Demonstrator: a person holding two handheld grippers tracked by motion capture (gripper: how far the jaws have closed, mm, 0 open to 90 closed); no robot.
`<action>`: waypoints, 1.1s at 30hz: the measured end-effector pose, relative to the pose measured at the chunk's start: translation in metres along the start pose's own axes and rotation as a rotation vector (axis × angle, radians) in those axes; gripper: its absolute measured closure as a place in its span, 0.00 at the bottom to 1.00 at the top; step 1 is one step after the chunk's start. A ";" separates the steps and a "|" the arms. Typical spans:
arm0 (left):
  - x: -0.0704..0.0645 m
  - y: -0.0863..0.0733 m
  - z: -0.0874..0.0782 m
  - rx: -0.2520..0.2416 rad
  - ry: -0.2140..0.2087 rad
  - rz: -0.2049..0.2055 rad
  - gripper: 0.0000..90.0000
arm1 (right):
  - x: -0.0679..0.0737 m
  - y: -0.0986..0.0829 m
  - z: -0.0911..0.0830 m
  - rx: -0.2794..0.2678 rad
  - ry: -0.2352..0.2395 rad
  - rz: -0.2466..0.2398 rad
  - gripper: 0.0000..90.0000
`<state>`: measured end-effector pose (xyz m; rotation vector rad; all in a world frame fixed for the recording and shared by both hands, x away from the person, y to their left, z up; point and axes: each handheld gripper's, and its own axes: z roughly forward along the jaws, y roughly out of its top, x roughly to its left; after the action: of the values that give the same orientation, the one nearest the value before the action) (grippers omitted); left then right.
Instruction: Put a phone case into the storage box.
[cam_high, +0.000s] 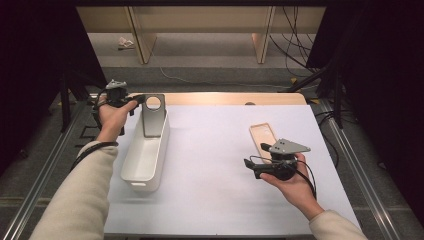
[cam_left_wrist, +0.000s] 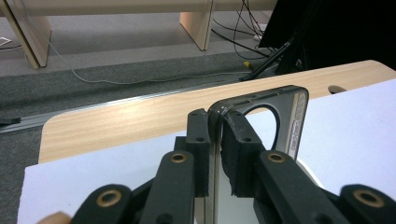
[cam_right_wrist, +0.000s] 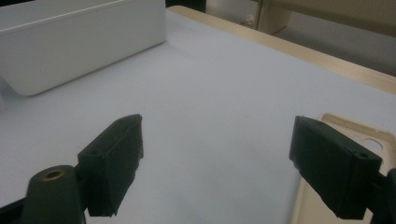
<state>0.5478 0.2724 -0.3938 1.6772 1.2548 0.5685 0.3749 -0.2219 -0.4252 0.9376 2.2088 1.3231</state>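
A: Nearest?
B: The right gripper (cam_high: 256, 155), jaws spread wide, empty, just beside the beige phone case (cam_high: 263, 136) on the table.
A: Farther?
B: The left gripper (cam_high: 141, 98) clamps the grey phone case (cam_high: 153, 116), upright in the white bin's (cam_high: 145, 165) far end.

We see a beige phone case (cam_high: 263, 137) lying flat at three o'clock on our white table mat (cam_high: 215, 165), loose cables (cam_high: 295, 47) on the grey floor at one o'clock
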 end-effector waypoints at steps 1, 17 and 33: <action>0.000 0.000 0.000 0.002 0.003 0.002 0.89 | 0.000 0.000 0.000 -0.001 0.000 0.000 0.21; 0.001 -0.001 0.003 0.039 0.048 0.021 0.79 | 0.000 0.000 0.000 0.000 0.000 0.000 0.21; -0.001 0.000 0.004 0.074 0.074 0.011 0.53 | 0.000 0.000 0.000 0.000 -0.002 -0.001 0.21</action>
<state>0.5506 0.2694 -0.3955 1.7386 1.3351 0.6017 0.3748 -0.2217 -0.4251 0.9374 2.2078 1.3213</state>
